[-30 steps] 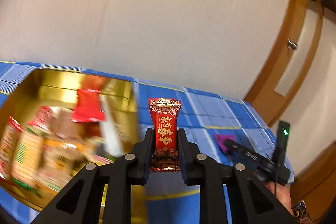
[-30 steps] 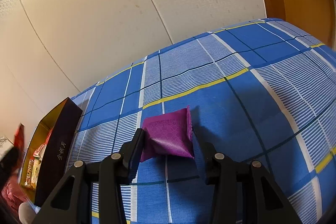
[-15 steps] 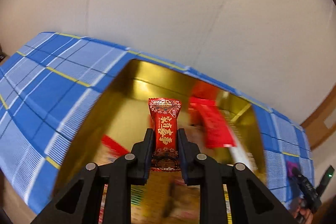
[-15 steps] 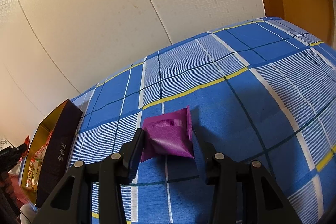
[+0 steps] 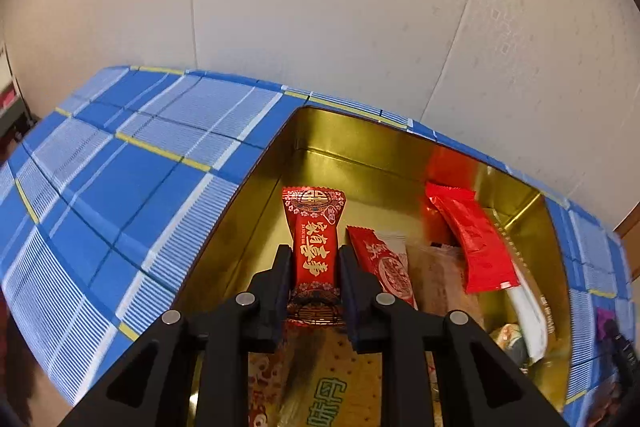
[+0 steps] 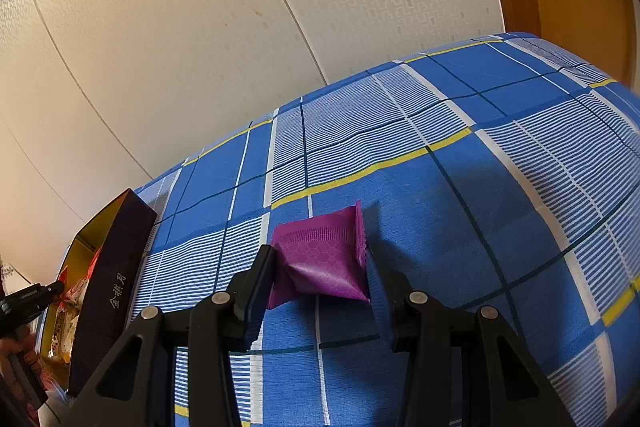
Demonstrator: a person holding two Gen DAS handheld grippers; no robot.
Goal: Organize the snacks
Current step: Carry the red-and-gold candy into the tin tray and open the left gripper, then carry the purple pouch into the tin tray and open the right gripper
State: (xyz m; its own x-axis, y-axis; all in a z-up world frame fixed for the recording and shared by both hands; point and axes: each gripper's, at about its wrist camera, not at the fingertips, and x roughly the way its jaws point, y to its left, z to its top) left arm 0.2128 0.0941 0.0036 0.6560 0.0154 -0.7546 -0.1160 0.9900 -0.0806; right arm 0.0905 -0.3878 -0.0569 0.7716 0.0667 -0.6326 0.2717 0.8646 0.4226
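Several wrapped snacks already lie in the gold-lined rectangular tin (image 5: 360, 155), above which the left gripper (image 5: 313, 281) pinches a red foil candy (image 5: 314, 247), while the right gripper (image 6: 320, 273), spread, straddles a purple foil packet (image 6: 324, 263) on the blue plaid tablecloth (image 6: 440, 155), the tin at its nine o'clock.

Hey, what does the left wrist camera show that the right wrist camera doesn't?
Only the left wrist view shows the left gripper shut on a red candy over the open gold box, with the snacks lying inside it, such as a red packet.

Only the right wrist view shows the right gripper around a purple packet on the cloth, plus the box's dark outer wall.

Both show the blue checked cloth, the box and the pale wall.
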